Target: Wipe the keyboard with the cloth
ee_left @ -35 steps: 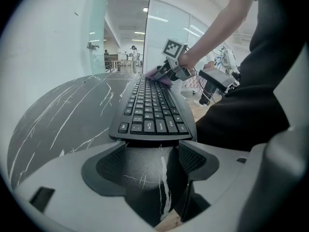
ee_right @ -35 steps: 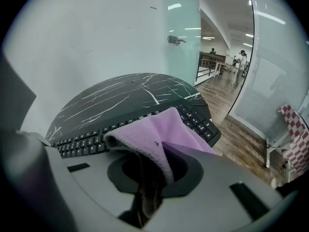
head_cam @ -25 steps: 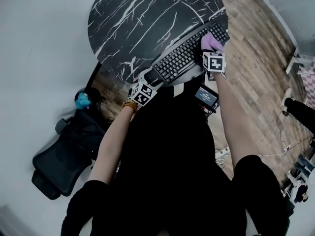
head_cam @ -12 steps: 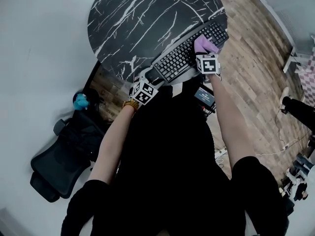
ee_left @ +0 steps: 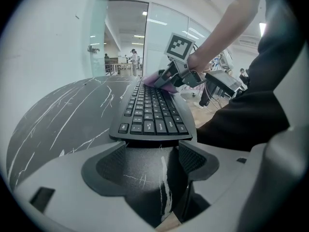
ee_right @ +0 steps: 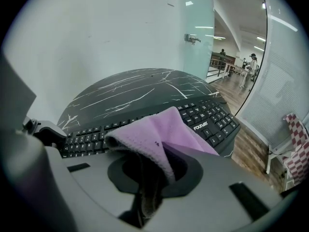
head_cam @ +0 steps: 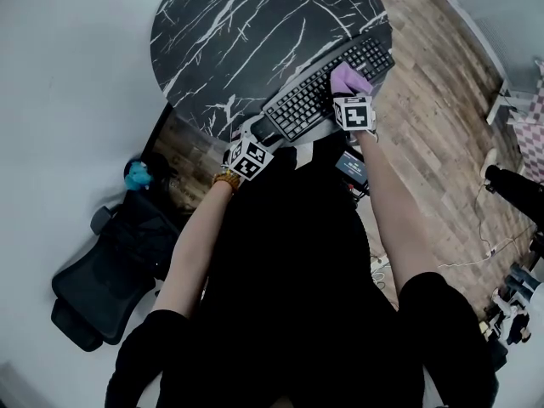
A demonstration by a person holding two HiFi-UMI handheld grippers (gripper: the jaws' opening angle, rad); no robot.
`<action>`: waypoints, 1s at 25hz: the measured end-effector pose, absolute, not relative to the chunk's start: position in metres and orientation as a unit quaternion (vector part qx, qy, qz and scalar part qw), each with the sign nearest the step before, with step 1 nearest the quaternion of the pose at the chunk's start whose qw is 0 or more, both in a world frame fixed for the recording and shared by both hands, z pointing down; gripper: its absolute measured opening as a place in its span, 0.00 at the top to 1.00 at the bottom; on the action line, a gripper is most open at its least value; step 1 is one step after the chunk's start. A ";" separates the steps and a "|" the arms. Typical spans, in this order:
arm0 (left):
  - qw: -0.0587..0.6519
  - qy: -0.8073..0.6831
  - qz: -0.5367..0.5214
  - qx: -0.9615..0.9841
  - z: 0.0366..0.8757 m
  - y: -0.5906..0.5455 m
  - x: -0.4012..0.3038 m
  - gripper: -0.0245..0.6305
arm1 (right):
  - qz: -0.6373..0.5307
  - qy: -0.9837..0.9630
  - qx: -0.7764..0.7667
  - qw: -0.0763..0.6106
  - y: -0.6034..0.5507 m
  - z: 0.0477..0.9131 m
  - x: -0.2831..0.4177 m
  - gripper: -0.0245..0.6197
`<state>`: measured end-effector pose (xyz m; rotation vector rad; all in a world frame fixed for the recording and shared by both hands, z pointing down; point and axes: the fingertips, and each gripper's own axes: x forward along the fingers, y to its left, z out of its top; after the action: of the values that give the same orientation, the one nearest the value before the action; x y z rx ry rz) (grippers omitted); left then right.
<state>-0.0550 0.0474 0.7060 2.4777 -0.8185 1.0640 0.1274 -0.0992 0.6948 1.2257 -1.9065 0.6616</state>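
Gaping left tongs (ee_left: pixel 153 151); keyboard (ee_left: pixel 152 109) end just beyond tips.

Open tabletop (head_cam: pixel 246 32) beyond keyboard (head_cam: pixel 302 100)

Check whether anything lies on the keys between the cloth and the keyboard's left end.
Nothing visible does: left of the cloth, the keyboard lies bare up to the open left gripper at its end.

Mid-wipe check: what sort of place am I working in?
Probably an office: a keyboard on a round marble-look table, a black office chair nearby, and glass partitions behind.
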 end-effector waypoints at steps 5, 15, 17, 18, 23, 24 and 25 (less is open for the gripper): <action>0.160 -0.286 0.371 0.869 0.707 0.047 -0.056 0.47 | 0.258 -0.750 0.473 0.384 -0.096 0.693 0.122 0.87; 0.157 -0.288 0.372 0.869 0.707 0.048 -0.056 0.46 | 0.240 -0.754 0.458 0.406 -0.090 0.692 0.115 0.87; 0.157 -0.288 0.371 0.869 0.707 0.048 -0.055 0.47 | 0.238 -0.753 0.457 0.409 -0.087 0.693 0.113 0.87; 0.157 -0.288 0.370 0.869 0.707 0.047 -0.055 0.46 | 0.237 -0.753 0.457 0.409 -0.086 0.693 0.113 0.87; 0.155 -0.288 0.371 0.869 0.707 0.048 -0.055 0.47 | 0.218 -0.768 0.438 0.413 -0.079 0.690 0.103 0.87; 0.156 -0.288 0.371 0.869 0.707 0.048 -0.055 0.46 | 0.217 -0.771 0.431 0.415 -0.076 0.692 0.099 0.87; 0.156 -0.287 0.371 0.869 0.707 0.048 -0.056 0.46 | 0.216 -0.773 0.426 0.416 -0.073 0.693 0.097 0.87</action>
<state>-0.0555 0.0484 0.7067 2.4890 -0.8233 1.0633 0.0966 -0.0728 0.6930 1.0704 -1.9414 0.5432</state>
